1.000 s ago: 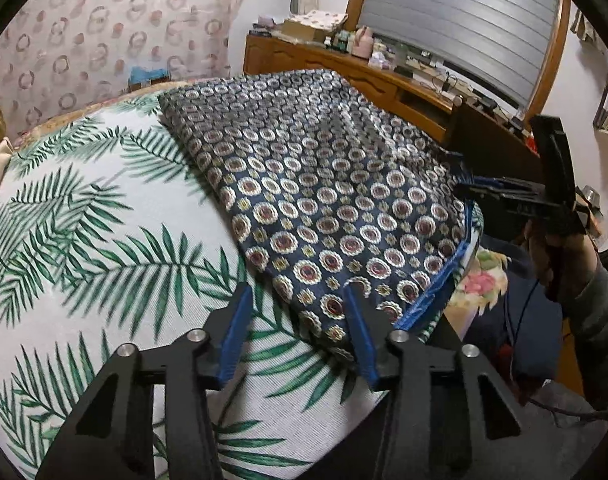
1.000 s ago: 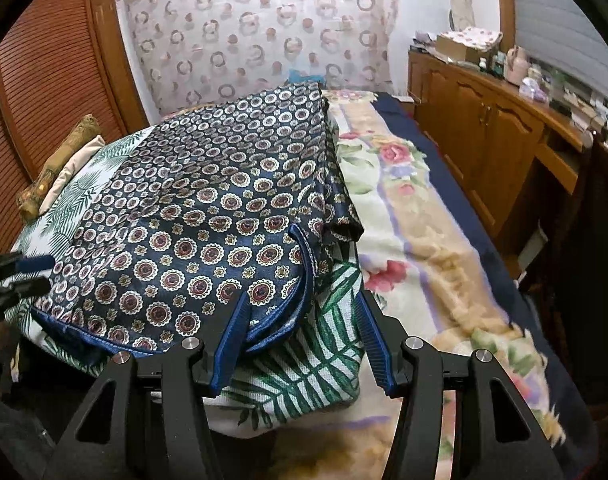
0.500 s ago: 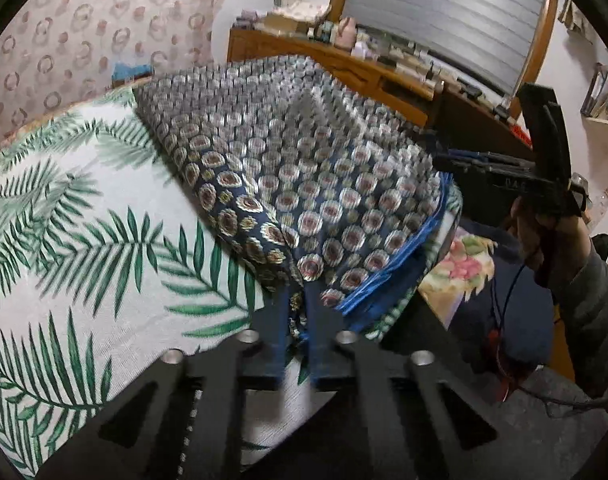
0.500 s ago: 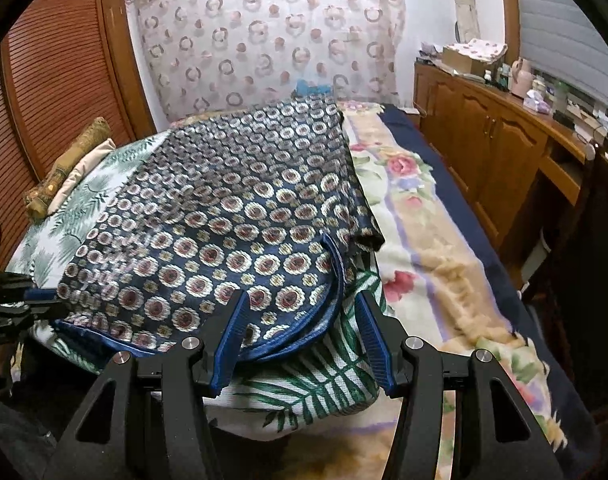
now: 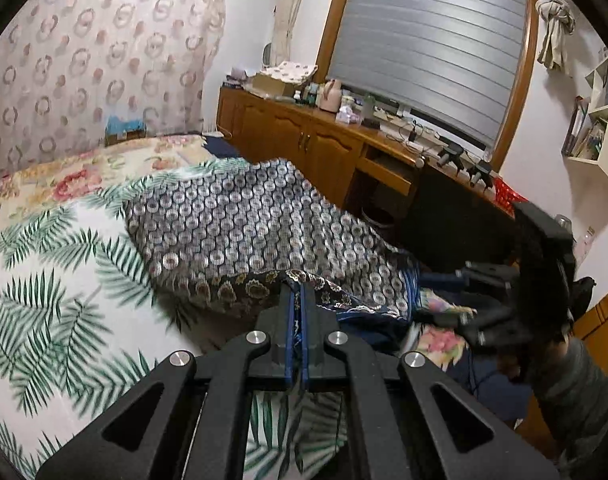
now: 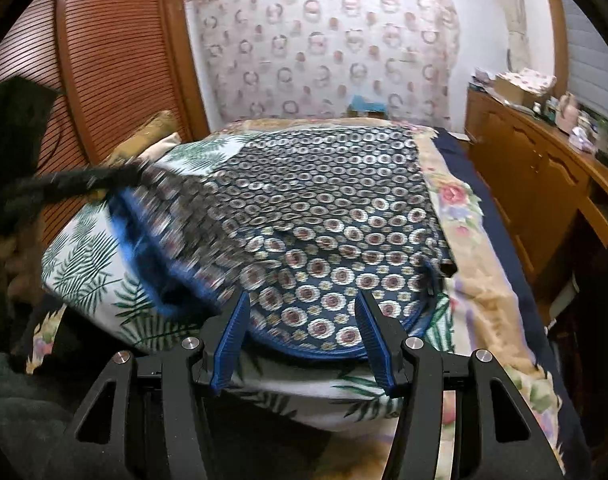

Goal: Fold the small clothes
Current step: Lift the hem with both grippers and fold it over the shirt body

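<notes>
Left wrist view: left gripper [image 5: 297, 304], black with blue pads, pressed together on the near hem of the navy garment printed with round medallions and edged in blue [image 5: 255, 216]; the pinched edge is raised off the white bedcover with green palm fronds [image 5: 51, 280], while the rest of the cloth lies on it. For a clean fold the lifted corner would best be carried level across to the far edge, with the hem kept taut — slack is likely to wrinkle underneath. The right gripper [image 5: 464, 280] is seen at the garment's other near corner, blurred. A wooden sideboard [image 5: 304, 136], cluttered on top, stands well apart. Right wrist view: right gripper [image 6: 304, 336] spread, with the blue-piped hem [image 6: 316, 354] between its pads but not pinched; a matching pinch is judged needed here. A floral blanket [image 6: 476, 272] lies beside — nothing is seen blocking the fold.
</notes>
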{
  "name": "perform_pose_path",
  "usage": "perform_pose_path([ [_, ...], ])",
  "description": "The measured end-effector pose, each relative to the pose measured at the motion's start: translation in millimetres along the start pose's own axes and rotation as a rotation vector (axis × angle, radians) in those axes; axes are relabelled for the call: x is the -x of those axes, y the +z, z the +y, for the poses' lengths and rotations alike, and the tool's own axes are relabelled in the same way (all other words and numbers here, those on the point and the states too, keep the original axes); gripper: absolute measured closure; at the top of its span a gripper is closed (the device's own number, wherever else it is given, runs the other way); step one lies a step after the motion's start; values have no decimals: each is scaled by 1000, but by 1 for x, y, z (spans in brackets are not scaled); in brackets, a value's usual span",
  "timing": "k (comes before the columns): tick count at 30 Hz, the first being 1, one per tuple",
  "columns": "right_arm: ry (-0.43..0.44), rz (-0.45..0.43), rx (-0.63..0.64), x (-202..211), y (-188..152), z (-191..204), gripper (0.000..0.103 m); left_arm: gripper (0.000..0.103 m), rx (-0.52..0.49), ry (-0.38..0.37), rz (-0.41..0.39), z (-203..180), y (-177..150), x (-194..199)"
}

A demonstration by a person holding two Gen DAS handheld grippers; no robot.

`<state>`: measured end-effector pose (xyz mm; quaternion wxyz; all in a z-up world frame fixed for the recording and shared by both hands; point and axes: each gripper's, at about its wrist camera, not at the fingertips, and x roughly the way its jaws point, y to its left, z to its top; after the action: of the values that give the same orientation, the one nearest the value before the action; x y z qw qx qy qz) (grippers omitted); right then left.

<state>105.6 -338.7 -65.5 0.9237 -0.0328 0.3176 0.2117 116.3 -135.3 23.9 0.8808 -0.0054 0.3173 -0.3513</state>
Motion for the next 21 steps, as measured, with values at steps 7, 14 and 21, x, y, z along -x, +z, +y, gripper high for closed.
perform_pose_path([
  [7,28,28,55,-7,-5,7,46,100,4,19,-13,2,14,-9],
  [14,-16,65,85,-20,-6,2,46,100,30,32,-20,8,16,-10],
  [21,-58,98,112,-37,-1,-1,47,100,39,36,-24,15,19,-12],
])
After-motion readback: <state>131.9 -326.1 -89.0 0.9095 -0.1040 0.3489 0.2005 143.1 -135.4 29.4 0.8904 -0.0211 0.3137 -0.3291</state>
